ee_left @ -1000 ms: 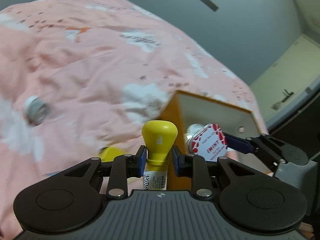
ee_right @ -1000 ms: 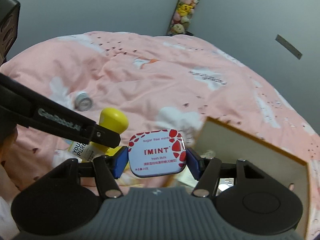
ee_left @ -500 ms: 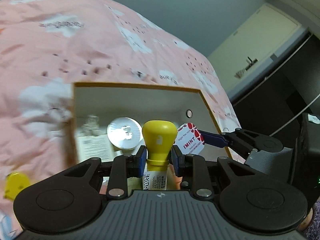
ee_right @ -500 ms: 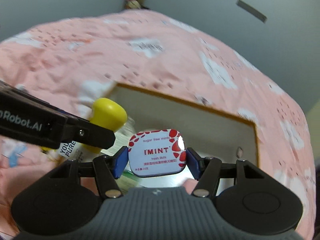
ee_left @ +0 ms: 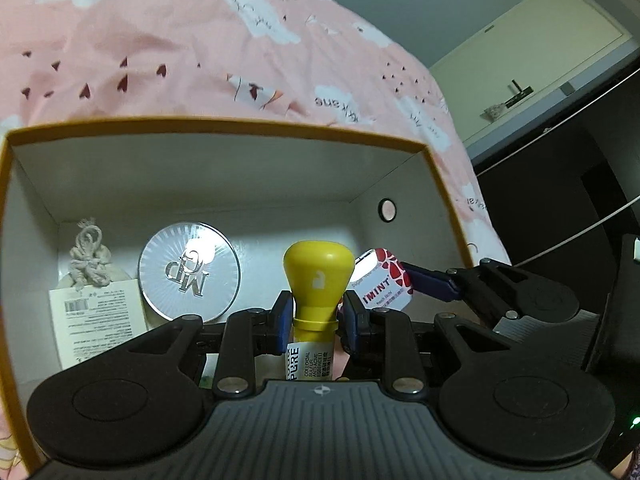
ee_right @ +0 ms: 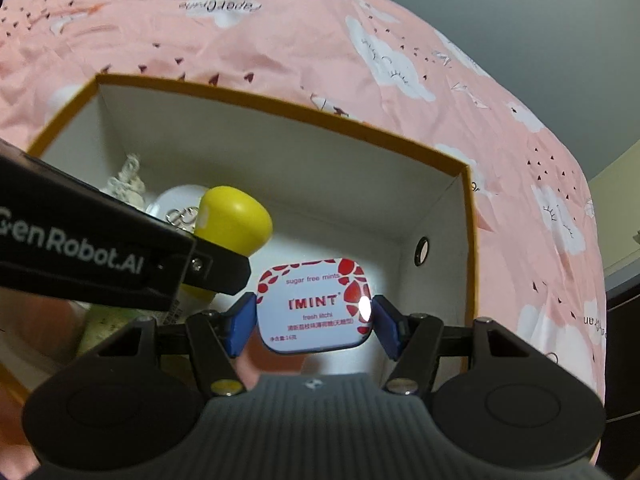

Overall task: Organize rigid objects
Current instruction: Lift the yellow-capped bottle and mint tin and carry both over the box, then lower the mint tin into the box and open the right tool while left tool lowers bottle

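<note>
My left gripper (ee_left: 314,326) is shut on the neck of a small bottle with a yellow cap (ee_left: 318,276), held over the open box (ee_left: 224,130). The right gripper (ee_right: 314,322) is shut on a white and red mint tin (ee_right: 316,308), also hanging above the box's inside. In the left wrist view the mint tin (ee_left: 380,286) shows just right of the bottle. In the right wrist view the yellow-capped bottle (ee_right: 234,220) sits to the left, partly behind the left gripper's black arm. The box has an orange rim (ee_right: 280,104) and white walls.
Inside the box lie a round silver compact (ee_left: 190,270), a knotted cloth pouch (ee_left: 90,258) and a printed white card (ee_left: 96,328). The box rests on a pink bedspread (ee_left: 160,40). A cream cabinet (ee_left: 528,52) and dark furniture stand at the right.
Both grippers have travelled from over the bedspread to above the box and tipped downward, each keeping its object. The box's inside has come fully into view.
</note>
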Available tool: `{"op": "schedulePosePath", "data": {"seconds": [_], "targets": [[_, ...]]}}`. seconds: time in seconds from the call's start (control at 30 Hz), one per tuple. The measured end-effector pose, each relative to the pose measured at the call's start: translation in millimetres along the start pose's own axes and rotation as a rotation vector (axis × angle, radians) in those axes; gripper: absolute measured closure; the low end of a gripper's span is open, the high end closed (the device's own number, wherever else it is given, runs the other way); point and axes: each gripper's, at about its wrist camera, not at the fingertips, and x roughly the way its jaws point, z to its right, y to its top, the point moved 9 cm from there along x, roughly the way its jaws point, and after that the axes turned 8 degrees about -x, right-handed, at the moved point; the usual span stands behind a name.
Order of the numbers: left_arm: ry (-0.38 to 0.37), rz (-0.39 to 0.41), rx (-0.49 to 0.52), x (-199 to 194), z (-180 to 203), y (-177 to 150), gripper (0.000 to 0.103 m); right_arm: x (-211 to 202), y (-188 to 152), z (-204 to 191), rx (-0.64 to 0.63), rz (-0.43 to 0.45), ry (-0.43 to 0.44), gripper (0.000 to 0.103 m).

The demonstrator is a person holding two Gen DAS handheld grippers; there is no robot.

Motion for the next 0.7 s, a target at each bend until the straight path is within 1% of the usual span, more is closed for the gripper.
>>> {"op": "schedulePosePath", "data": {"seconds": [0.13, 0.33, 0.5, 0.7], "targets": [[0.009, -0.02, -0.019, 10.5, -3.2, 4.3, 0.073, 15.8, -0.5, -0.1, -0.025, -0.021, 0.006, 0.041], [0.022, -0.039, -0.063, 19.7, -12.4, 9.0, 0.073, 31.8, 3.8, 2.6, -0.023, -0.051, 0.008, 0.042], [0.026, -0.053, -0.084, 24.1, -15.9, 12.5, 0.073, 40.6, 5.9, 3.6, -0.015, -0.078, 0.016, 0.042], [0.024, -0.054, -0.095, 30.0, -15.4, 14.3, 0.073, 40.2, 3.5, 3.5, -0.017, -0.072, 0.02, 0.039]]}}
